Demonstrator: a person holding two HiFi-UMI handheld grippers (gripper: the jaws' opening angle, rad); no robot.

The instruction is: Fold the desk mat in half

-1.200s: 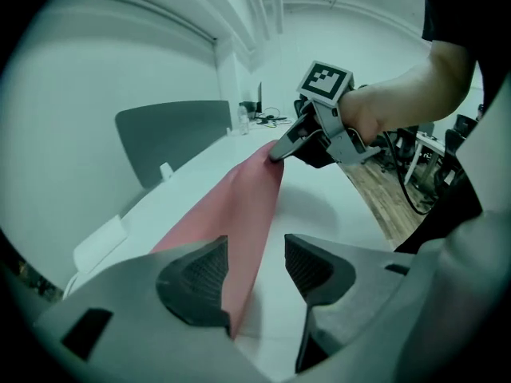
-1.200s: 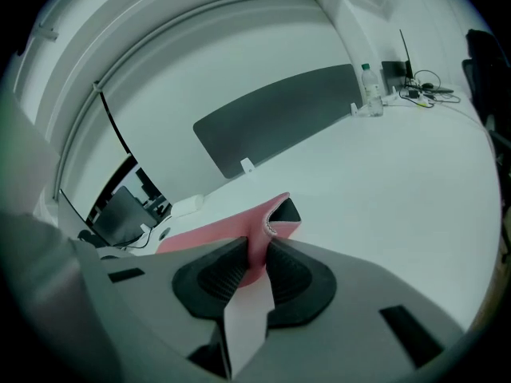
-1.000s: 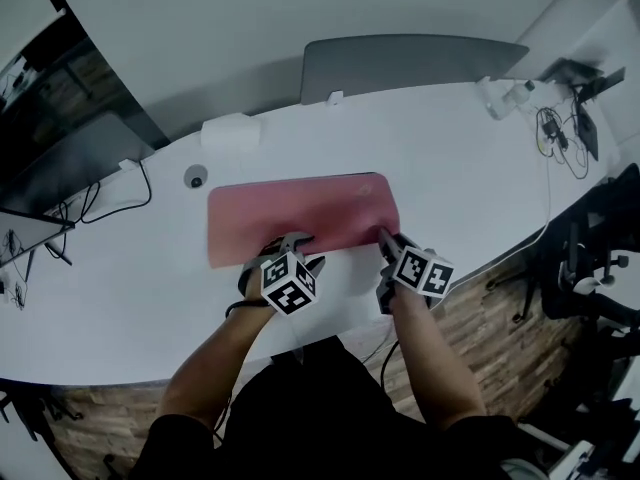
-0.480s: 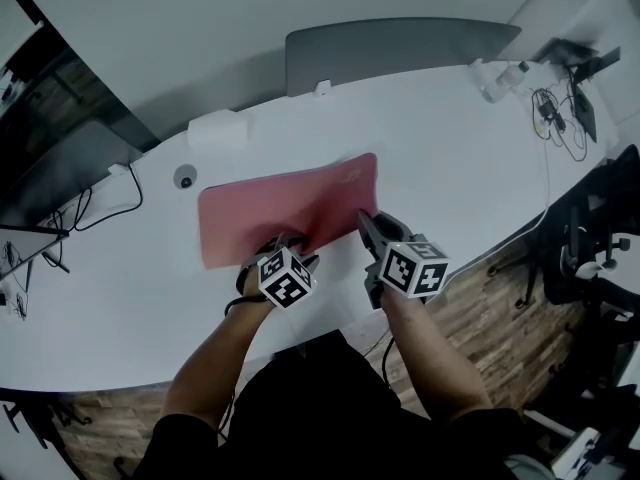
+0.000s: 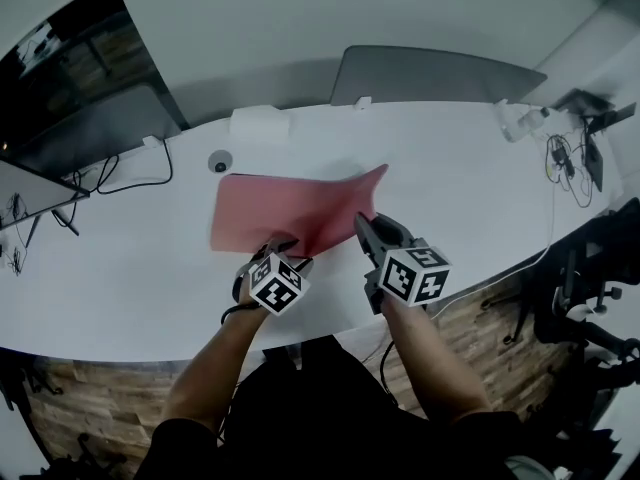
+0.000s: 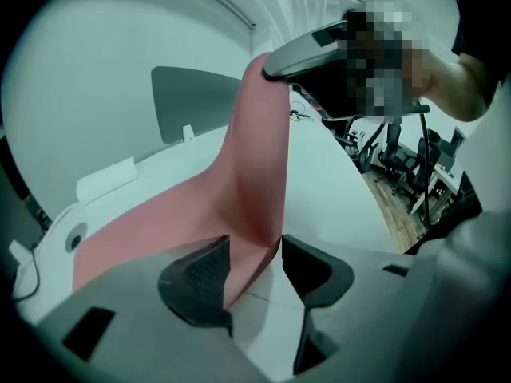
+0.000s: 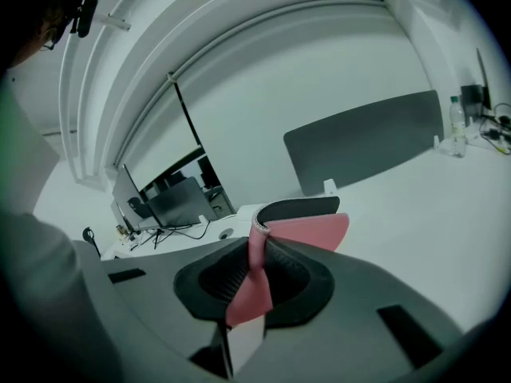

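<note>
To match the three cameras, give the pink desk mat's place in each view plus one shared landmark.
Head view: desk mat at centre, right corner lifted.
Left gripper view: desk mat rises from lower left to top centre.
Right gripper view: desk mat corner pinched at lower centre.
Shared landmark: grey partition panel at the far edge of the desk.

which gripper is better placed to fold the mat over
Right: the right gripper, jaws just closing, clamps a raised corner of the desk mat; the left gripper has jaws apart around its near edge.
</note>
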